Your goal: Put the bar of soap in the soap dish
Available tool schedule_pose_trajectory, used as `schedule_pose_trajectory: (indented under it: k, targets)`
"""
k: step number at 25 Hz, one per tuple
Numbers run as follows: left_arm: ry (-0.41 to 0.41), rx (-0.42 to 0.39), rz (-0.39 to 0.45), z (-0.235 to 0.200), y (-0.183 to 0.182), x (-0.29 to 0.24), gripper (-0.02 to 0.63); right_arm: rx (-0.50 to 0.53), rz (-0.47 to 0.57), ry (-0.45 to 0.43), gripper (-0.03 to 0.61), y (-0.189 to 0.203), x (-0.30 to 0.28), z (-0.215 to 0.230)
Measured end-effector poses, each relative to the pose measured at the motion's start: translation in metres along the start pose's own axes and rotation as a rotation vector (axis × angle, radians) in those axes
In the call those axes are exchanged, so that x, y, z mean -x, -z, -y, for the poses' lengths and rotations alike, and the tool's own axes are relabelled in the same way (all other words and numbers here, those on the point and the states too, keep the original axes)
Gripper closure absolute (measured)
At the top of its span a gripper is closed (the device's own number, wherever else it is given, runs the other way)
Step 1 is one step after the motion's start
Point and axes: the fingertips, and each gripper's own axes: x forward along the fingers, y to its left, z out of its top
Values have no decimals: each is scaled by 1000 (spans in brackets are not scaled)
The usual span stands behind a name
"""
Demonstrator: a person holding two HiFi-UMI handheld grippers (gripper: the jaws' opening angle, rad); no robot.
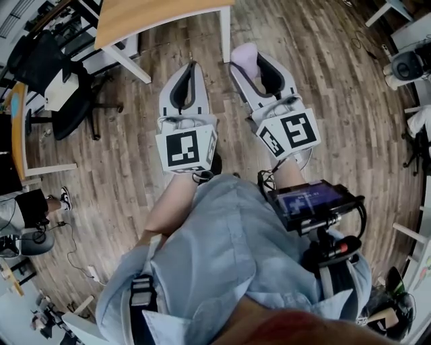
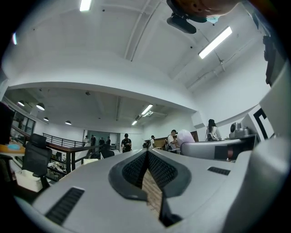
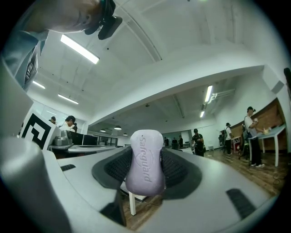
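The soap (image 3: 145,162) is clenched upright in the right claw (image 1: 253,64), above the floor (image 1: 337,101). The left claw (image 2: 147,154) is closed and empty. No dish is in view; I judge the pickup done and the placing left.

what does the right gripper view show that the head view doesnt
Only the right gripper view: the raised lettering on the bar of soap, both pads pressed on its sides, plus ceiling lights and people standing across the room. Only the head view: the left gripper, jaws together with nothing in them, the wooden table ahead, and the screen device at the person's waist. Both: the right gripper holding the pale purple soap, and the wood floor.
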Motion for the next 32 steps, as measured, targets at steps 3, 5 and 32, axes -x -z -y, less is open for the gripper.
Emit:
schedule_pose_trajectory:
  k: [3,5,32]
  targets:
    - [5,5,5,-17,8,-26,607,0,2,7,370,6,-25,13]
    - [9,5,5,-30,12,-46,607,-8,5,8,370,8,-44,22]
    - [31,41,6,-186,64,-248,607,-1,4,57,370,38,-277,113]
